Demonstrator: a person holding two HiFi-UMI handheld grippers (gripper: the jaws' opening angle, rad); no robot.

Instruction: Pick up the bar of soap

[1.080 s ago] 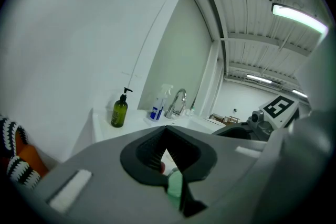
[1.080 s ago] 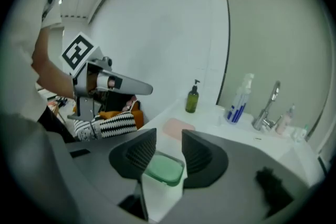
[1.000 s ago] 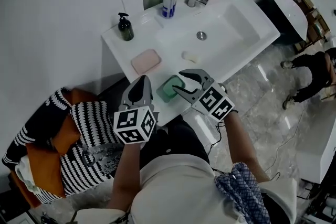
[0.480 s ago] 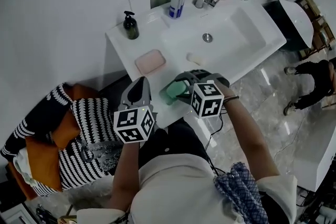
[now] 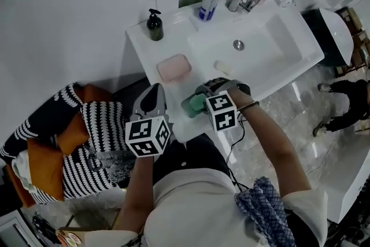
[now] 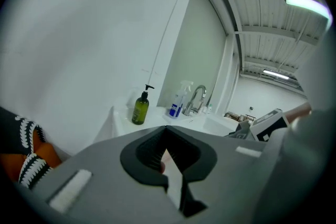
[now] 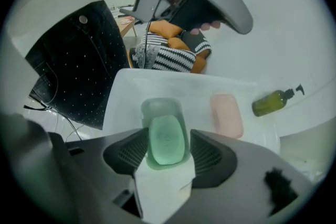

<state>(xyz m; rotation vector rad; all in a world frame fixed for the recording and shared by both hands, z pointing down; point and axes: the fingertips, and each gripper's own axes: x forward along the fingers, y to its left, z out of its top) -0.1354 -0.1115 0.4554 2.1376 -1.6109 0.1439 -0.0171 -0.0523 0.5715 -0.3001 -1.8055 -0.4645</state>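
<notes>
Listing the right gripper (image 7: 168, 131), we found its jaws had just been opening, unclenched, astride the bar of soap (image 7: 167, 141). It lay in a green dish (image 7: 160, 106) near the counter (image 5: 173, 43) edge, long axis running between the pads. The left gripper (image 6: 166, 128) was clenched, empty, farther off.

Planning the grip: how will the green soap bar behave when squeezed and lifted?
The green soap bar looks smooth and rounded, so it is probably slippery at its curved sides. It lies in a green soap dish that seems light and may slide or lift too.
</notes>
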